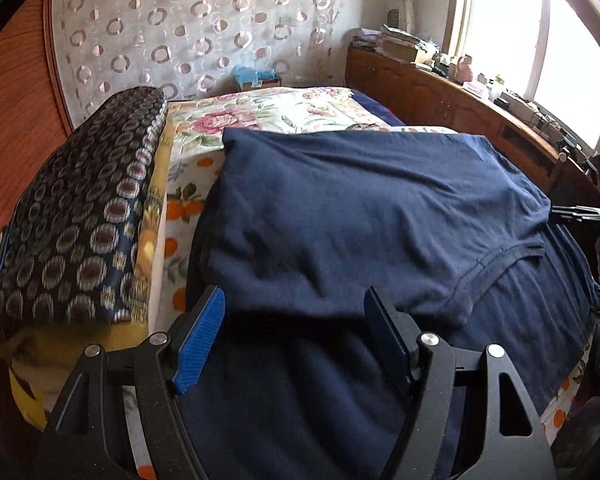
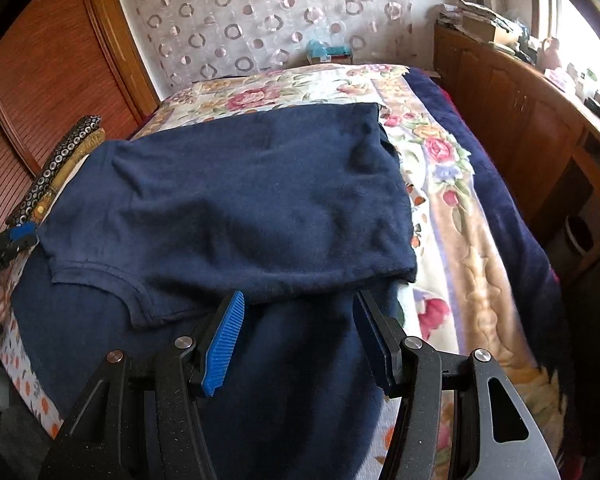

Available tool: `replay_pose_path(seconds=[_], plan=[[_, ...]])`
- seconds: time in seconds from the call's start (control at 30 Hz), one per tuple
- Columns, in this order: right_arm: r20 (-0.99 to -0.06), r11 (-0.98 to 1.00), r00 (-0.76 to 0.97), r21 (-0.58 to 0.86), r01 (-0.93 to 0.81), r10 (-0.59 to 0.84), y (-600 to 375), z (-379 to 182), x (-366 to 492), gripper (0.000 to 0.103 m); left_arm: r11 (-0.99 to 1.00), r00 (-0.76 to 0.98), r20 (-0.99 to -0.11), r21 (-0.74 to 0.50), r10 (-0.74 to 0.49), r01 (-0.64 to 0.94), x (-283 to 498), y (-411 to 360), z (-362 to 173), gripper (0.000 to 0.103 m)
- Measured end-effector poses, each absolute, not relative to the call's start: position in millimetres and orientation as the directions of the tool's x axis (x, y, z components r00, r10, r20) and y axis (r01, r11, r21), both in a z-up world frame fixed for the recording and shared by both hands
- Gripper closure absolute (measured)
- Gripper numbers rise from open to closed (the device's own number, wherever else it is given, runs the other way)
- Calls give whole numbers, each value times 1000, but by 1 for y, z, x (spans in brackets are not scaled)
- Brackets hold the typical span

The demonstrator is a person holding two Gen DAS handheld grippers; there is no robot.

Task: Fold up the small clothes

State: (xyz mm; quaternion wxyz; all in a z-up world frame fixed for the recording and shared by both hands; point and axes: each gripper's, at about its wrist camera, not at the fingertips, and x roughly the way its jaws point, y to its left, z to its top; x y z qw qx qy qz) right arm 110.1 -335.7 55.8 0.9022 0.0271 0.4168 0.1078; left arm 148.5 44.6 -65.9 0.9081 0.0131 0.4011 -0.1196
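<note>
A navy blue T-shirt (image 1: 360, 208) lies on the bed, partly folded, with an upper layer laid over a lower layer; it also shows in the right wrist view (image 2: 240, 200). A stitched sleeve hem (image 2: 96, 276) lies on the lower layer. My left gripper (image 1: 294, 308) is open and empty, just above the near part of the shirt. My right gripper (image 2: 298, 312) is open and empty, at the near edge of the folded layer. The left gripper's blue tip also shows in the right wrist view (image 2: 22, 234) at the far left.
A floral bedspread (image 2: 440, 152) covers the bed. A dark patterned cushion (image 1: 72, 208) lies on the left over yellow bedding. A wooden cabinet (image 2: 520, 120) with clutter stands along the right under a window. A wooden wardrobe (image 2: 52, 68) is on the left.
</note>
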Motion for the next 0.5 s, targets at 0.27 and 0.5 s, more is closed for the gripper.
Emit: replay_pose_path(seconds=[0.27,0.5], plan=[[-734,973,639,178,-146,230,-341,41,135,44,975,617,-759,-108,-207,193,149,52,-82,30],[-718,973,657,170,-154,230,-340,34,134,44,971,595,-768,-187,-239,148,159,59,-91,30]])
